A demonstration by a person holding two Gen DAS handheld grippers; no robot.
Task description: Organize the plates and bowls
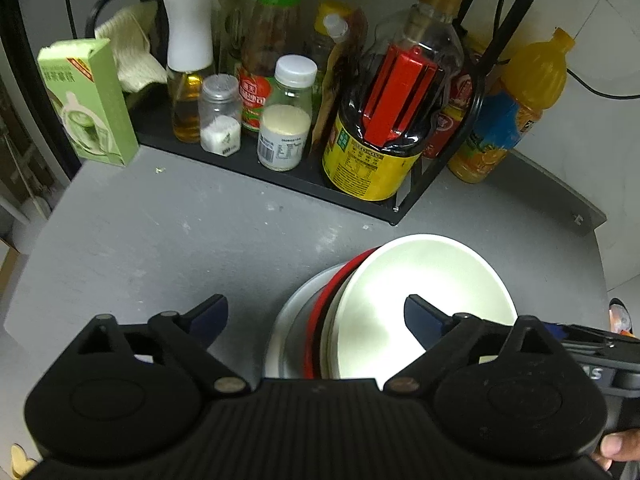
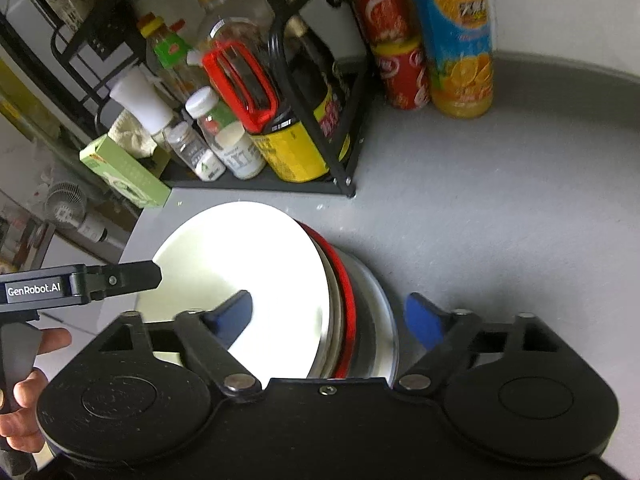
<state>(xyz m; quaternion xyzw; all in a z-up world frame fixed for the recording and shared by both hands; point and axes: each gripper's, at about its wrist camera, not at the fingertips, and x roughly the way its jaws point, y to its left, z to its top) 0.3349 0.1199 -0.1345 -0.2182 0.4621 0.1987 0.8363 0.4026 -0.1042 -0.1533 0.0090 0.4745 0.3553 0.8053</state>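
A white bowl (image 1: pixel 424 304) sits on top of a stack, nested in a red-rimmed bowl (image 1: pixel 314 344) that rests on a pale plate (image 1: pixel 286 320) on the grey countertop (image 1: pixel 160 248). My left gripper (image 1: pixel 316 308) hovers open above the stack's left side, with its right finger over the white bowl and nothing clamped. In the right wrist view my right gripper (image 2: pixel 329 302) is also open above the white bowl (image 2: pixel 248 256), the red rim (image 2: pixel 348 292) and the plate (image 2: pixel 382 312). Neither gripper's pads touch the stack. A finger (image 2: pixel 132 276) of the left gripper shows at the left.
A black rack (image 1: pixel 280 176) behind the stack holds sauce bottles, jars and a large soy bottle (image 1: pixel 384 128). A green box (image 1: pixel 92 100) stands at its left and an orange juice bottle (image 1: pixel 516 108) at its right. Red cans (image 2: pixel 400 68) stand beside the juice. The counter edge drops off at left.
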